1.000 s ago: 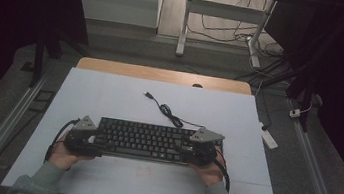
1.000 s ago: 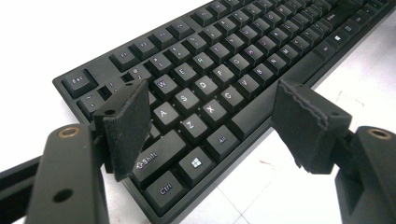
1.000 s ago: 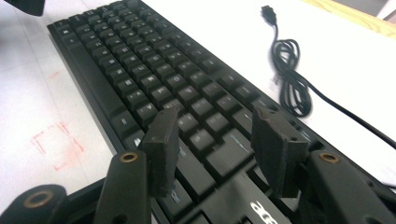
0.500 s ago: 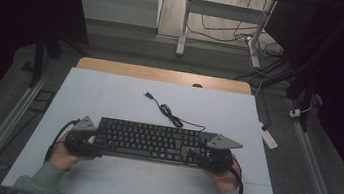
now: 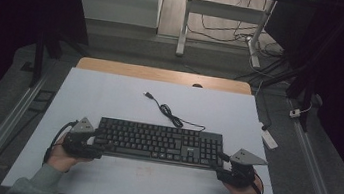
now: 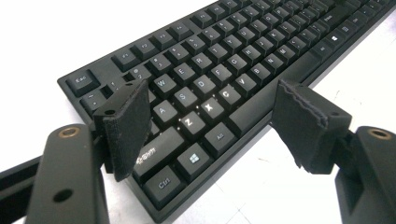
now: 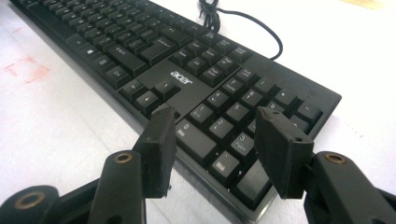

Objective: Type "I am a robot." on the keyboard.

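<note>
A black Acer keyboard (image 5: 156, 142) lies flat on the white table top, and its cable (image 5: 170, 113) curls away toward the back. My left gripper (image 5: 95, 141) sits at the keyboard's left end. In the left gripper view the keyboard (image 6: 219, 79) runs off to the upper right, and my left gripper (image 6: 210, 109) is open with its jaws straddling the front left corner. My right gripper (image 5: 222, 165) is at the right front corner. In the right gripper view it (image 7: 217, 128) stands open over the number pad of the keyboard (image 7: 187, 60), holding nothing.
The white table top (image 5: 110, 94) has a wooden strip (image 5: 163, 74) along its far edge. A small white object (image 5: 269, 138) lies by the right edge. Metal rails run along both sides, and table legs and cables stand on the floor behind.
My right gripper has slid to the right and toward the person, uncovering the keyboard's right end. The left gripper and the keyboard have stayed put.
</note>
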